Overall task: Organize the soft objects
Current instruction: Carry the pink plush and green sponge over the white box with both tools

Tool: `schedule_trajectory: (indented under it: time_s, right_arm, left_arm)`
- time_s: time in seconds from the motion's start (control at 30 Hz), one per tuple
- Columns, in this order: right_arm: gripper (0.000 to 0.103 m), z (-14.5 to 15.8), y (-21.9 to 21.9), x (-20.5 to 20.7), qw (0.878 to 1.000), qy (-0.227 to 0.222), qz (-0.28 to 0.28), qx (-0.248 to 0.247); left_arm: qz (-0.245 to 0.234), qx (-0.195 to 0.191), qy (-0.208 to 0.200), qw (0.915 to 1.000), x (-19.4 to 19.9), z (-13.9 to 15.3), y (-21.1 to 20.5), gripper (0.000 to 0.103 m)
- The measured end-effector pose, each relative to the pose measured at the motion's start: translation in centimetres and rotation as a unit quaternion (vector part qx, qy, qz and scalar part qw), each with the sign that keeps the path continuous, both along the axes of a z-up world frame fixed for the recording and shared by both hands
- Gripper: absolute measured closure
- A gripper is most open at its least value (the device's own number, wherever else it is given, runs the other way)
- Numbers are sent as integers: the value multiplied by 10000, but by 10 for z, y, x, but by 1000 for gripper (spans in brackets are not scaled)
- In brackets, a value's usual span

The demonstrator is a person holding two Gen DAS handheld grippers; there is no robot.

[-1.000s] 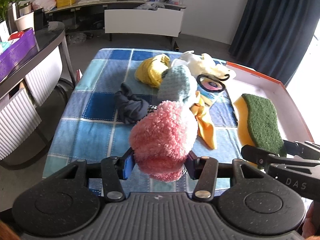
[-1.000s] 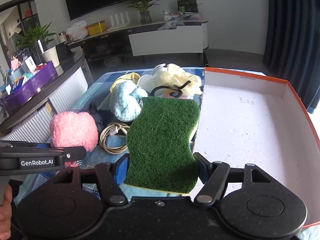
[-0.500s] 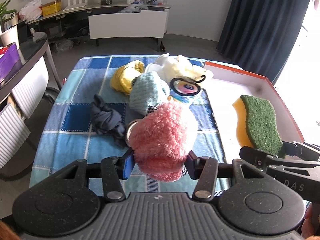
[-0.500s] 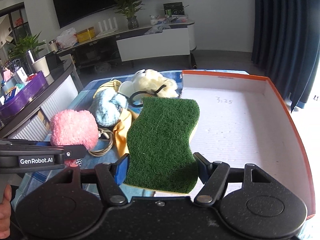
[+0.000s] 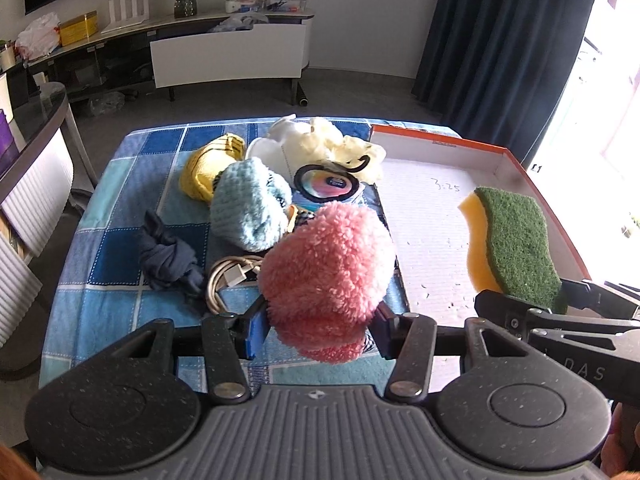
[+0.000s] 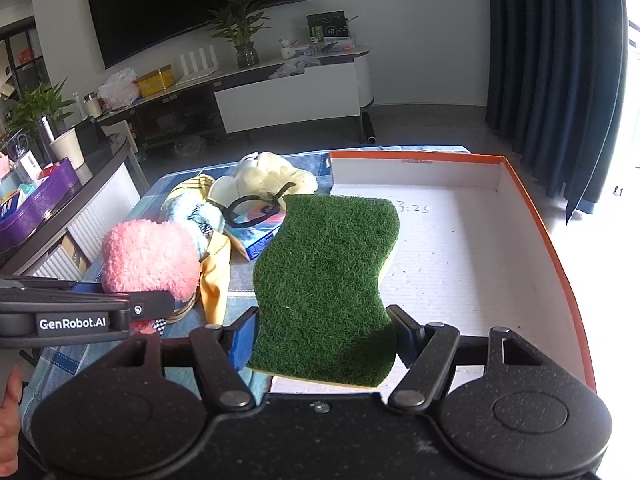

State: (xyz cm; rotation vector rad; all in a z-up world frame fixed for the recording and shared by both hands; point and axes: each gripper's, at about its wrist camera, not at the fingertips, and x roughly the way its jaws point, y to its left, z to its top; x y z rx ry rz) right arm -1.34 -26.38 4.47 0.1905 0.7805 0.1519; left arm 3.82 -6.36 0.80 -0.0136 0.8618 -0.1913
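My left gripper [image 5: 318,326] is shut on a fluffy pink plush [image 5: 326,276], held above the blue checked cloth [image 5: 116,216] near the box's left wall. The right gripper [image 6: 324,340] is shut on a green and yellow scouring sponge [image 6: 328,280], held over the near part of the white box with orange rim [image 6: 532,216]. In the left wrist view the sponge [image 5: 516,240] hangs above the box floor [image 5: 432,216]. In the right wrist view the pink plush [image 6: 150,256] sits left of the sponge.
On the cloth lie a light blue knit [image 5: 248,204], a yellow knit [image 5: 208,164], a cream plush [image 5: 328,148], a dark navy cloth [image 5: 168,260], a coiled cable [image 5: 230,276] and a round-lidded container [image 5: 326,182]. A dark side table [image 6: 60,200] stands left.
Both grippers have carried their loads to the right toward the box. The sponge now hangs over the box floor, and the pink plush is nearer the box's left wall.
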Motion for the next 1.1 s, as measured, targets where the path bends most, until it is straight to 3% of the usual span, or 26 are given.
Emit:
schedule_trajectory:
  time_s: [1.1]
  right_arm:
    - [22,-1,-40,2,9993,-49,-363,-15]
  left_arm:
    - [-394,58,-28,9992,15,2,-48,50]
